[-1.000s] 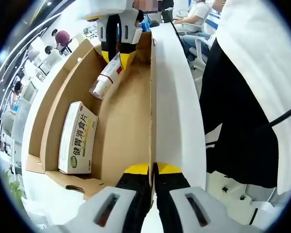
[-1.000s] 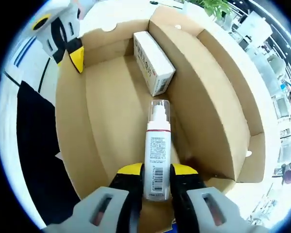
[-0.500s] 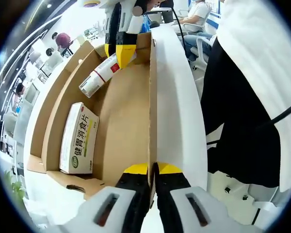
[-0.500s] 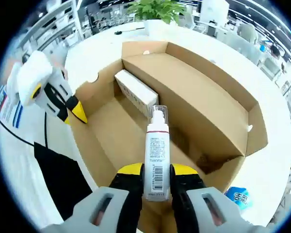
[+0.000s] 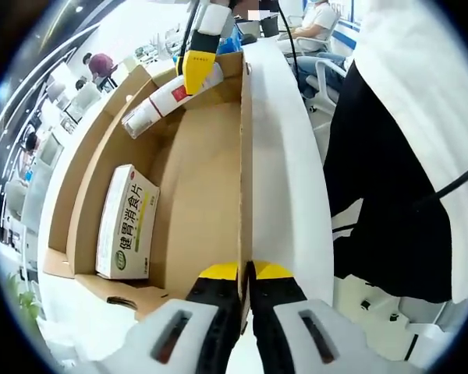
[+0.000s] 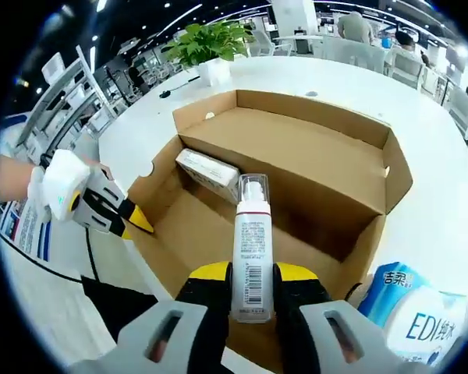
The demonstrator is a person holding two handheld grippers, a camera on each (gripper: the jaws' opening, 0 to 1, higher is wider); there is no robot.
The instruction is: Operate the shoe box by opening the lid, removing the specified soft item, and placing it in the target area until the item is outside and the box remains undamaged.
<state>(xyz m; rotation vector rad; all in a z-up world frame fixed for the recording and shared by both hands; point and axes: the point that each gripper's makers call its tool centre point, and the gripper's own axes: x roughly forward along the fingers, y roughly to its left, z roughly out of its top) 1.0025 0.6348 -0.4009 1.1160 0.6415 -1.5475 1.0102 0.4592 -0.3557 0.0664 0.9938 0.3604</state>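
1. Lifted clear since 1 second ago, the spray bottle (image 6: 251, 249) now rides above the shoe box (image 6: 312, 167) instead of lying low inside it.
2. Right gripper (image 6: 250, 274) stays clamped on the bottle's lower body, cap pointing to 12 o'clock.
3. Left gripper (image 5: 246, 273) keeps its jaws pinched on the box's front wall, steadying it.
4. Still inside, toward 10 o'clock, lies the medicine carton (image 6: 208, 173).
5. Next comes setting the bottle down, likely near the tissue pack (image 6: 421, 312) at 4 o'clock.

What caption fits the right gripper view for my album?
Right gripper holds a bottle above the open box.
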